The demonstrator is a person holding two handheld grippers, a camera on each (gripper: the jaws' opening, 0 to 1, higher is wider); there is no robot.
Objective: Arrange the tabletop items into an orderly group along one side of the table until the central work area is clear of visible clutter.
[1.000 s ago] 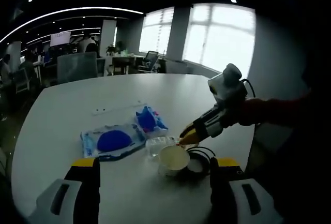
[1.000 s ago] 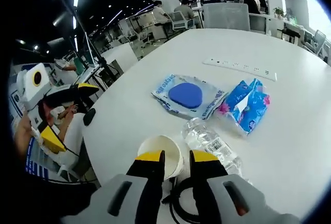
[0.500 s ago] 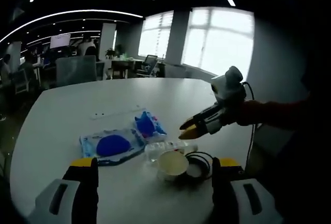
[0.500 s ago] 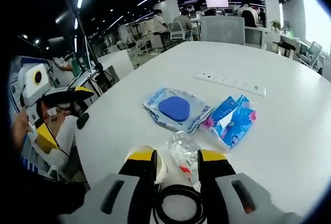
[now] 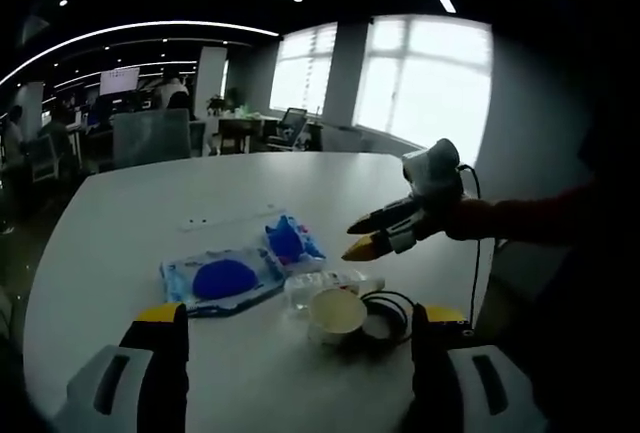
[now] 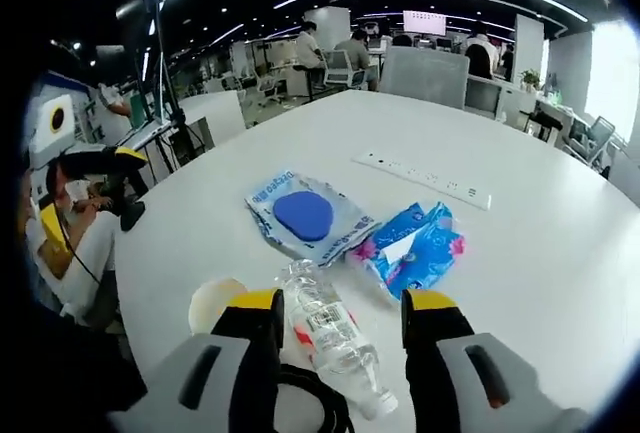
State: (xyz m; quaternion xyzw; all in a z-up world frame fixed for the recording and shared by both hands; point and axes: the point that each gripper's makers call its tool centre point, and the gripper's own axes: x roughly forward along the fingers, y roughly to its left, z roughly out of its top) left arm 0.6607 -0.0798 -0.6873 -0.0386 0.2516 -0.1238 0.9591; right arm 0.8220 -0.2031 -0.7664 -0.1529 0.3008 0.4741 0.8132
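Note:
On the white table [image 5: 130, 213] lie a clear pack of blue wipes [image 5: 220, 278], a blue tissue pack [image 5: 291, 238], a clear plastic bottle [image 5: 322, 283] on its side, a paper cup [image 5: 337, 313] and a coiled black cable [image 5: 392, 311]. My left gripper [image 5: 300, 318] is open and held back from them, at the table's near edge. My right gripper [image 5: 348, 239] hovers open above the bottle and cup. In the right gripper view the bottle [image 6: 326, 328] lies between the spread jaws of my right gripper [image 6: 343, 303], with the cup [image 6: 213, 303] to the left of them.
A white power strip [image 6: 425, 180] lies beyond the wipes pack [image 6: 300, 215] and tissue pack [image 6: 410, 245]. My left gripper [image 6: 85, 188] shows at the table's left edge. Office desks, chairs and people fill the background. Bare tabletop stretches far and right.
My right gripper's jaws have spread from a narrow gap at the cup's rim. It has lifted and shifted over the bottle. The left gripper has hardly moved.

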